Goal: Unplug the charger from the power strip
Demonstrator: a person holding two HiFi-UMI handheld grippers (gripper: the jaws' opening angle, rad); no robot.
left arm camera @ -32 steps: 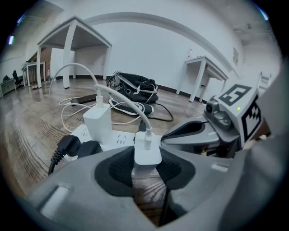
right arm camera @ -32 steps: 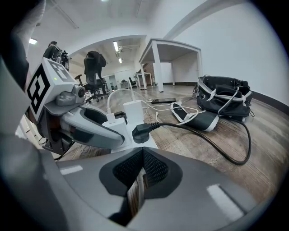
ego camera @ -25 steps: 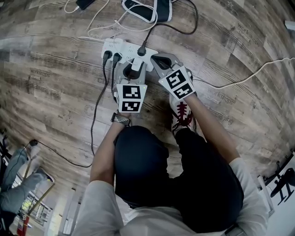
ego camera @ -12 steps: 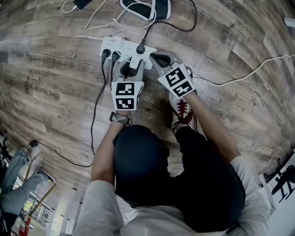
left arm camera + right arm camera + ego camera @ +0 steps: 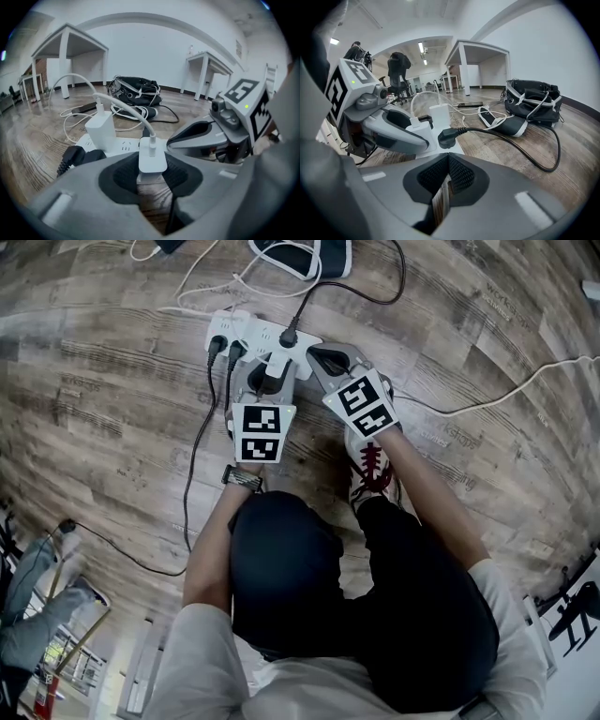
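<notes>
your left gripper is clenched on the white charger at the near edge of the power strip. your right gripper is closed and empty. next, pull straight off, bracing the strip.

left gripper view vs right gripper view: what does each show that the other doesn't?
Left gripper view only: the left gripper seen head-on, its pads pressing both sides of the white charger, and the black plugs at the strip's end.
Right gripper view only: the right gripper shut on nothing, an office chair and ceiling lights.
Both: the power strip, the plugged-in white charger, the black bag, and each shows the other gripper.
</notes>
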